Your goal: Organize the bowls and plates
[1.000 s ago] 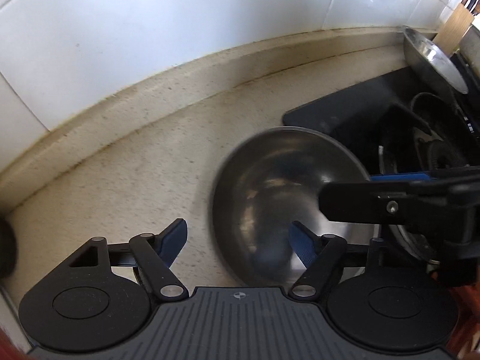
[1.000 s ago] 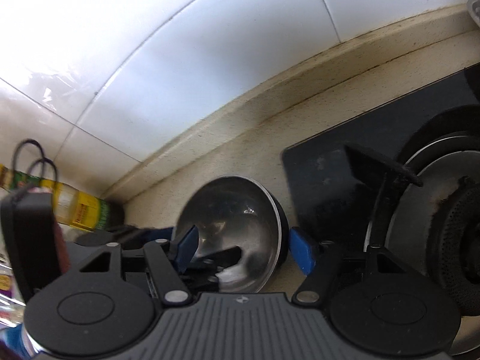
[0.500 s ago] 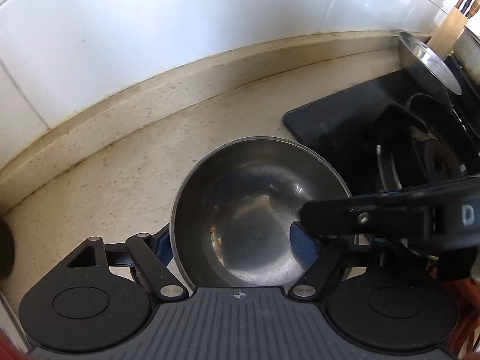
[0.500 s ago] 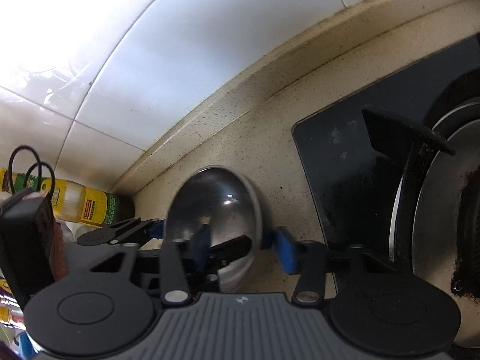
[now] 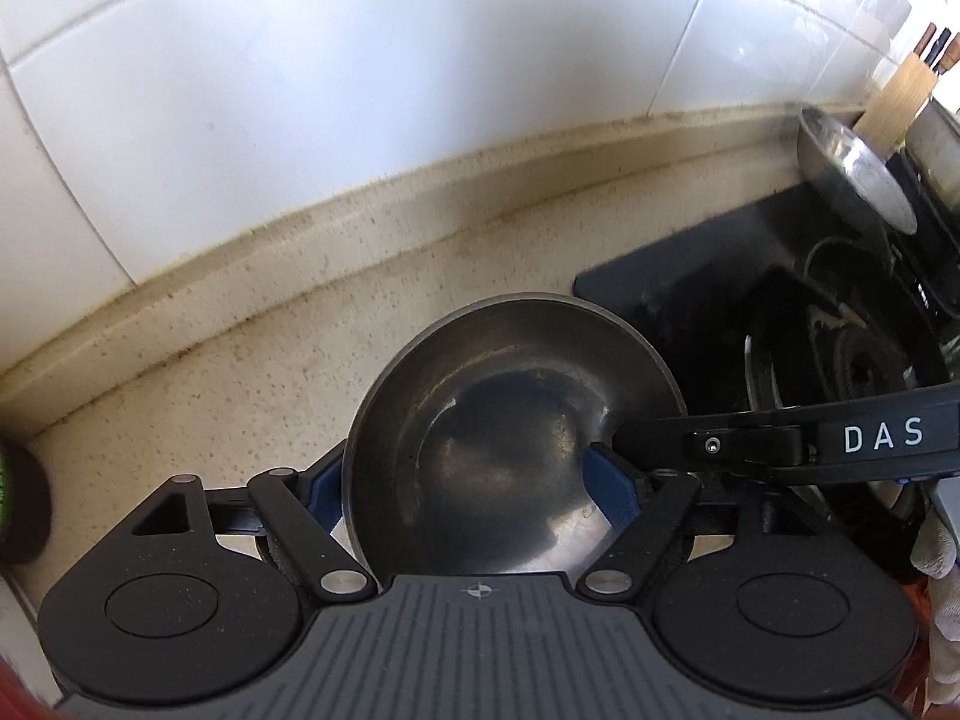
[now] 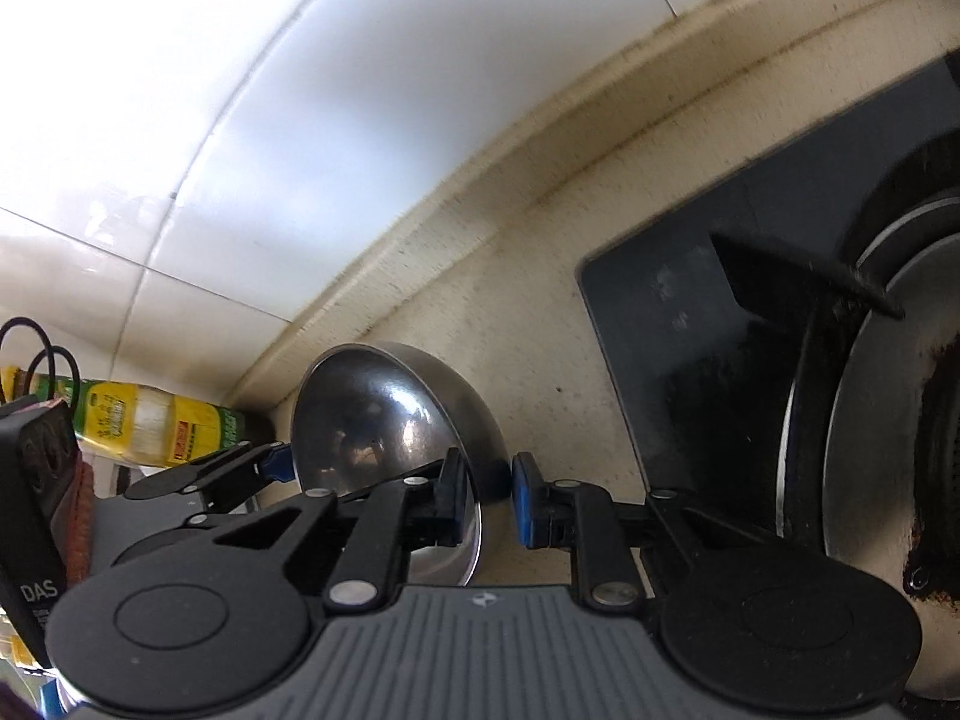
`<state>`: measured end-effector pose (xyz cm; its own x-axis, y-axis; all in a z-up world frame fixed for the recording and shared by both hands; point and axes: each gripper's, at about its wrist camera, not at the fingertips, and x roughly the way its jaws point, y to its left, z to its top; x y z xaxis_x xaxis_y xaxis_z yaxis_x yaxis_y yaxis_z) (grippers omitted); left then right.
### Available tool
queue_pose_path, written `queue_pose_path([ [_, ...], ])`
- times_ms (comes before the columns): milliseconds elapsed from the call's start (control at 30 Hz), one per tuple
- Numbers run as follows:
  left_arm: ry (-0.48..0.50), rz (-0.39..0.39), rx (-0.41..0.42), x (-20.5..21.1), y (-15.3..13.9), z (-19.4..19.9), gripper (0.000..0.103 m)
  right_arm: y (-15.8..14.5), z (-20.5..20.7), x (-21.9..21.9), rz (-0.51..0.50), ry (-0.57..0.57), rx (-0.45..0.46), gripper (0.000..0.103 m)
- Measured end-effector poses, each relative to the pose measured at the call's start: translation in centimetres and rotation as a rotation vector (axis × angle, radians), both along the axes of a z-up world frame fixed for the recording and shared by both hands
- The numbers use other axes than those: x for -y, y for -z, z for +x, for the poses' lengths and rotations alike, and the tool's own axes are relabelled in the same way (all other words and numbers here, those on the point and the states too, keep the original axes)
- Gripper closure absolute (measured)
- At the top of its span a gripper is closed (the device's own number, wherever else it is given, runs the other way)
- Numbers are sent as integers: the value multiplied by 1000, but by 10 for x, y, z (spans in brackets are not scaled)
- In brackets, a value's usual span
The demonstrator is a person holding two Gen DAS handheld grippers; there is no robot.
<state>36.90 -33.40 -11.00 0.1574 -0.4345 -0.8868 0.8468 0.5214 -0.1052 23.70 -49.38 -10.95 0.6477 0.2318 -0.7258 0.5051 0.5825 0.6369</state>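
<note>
Currently steel bowl (image 5: 510,438) on speckled beige countertop (image 5: 252,372), just left of black stove top (image 5: 708,288), near white tiled wall (image 5: 360,90). Left gripper (image 5: 468,492) spread wide around bowl: one blue pad outside left rim, other blue pad (image 5: 609,483) over bowl's right inside; contact not clear. Right gripper (image 6: 487,495) reaching in from right, pinching bowl's right rim, one finger inside, one outside; gap between outer blue pad (image 6: 523,498) and wall very small, firm contact hard to confirm. From right wrist view bowl (image 6: 384,414) tilted, inside facing left, lower edge hidden behind gripper body. Beyond bowl, yellow-labelled bottle (image 6: 150,420) against wall. Burner with pan support (image 6: 870,420) on stove at right. In left wrist view, second steel bowl (image 5: 852,174) tipped on edge at stove's far corner, wooden knife block (image 5: 900,102) behind it.
</note>
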Motion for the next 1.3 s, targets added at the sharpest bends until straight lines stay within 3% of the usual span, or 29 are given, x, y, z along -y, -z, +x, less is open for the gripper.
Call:
queue_pose_path([
  [433, -48, -92, 62, -26, -52, -9, 18, -51, -5, -11, -43, -20, 98, 84],
  [800, -113, -154, 156, -73, -102, -47, 17, -99, -27, -51, -100, -90, 186, 84],
  [1300, -183, -173, 191, -127, -122, -95, 16, -121, -61, -93, -120, -188, 211, 84],
])
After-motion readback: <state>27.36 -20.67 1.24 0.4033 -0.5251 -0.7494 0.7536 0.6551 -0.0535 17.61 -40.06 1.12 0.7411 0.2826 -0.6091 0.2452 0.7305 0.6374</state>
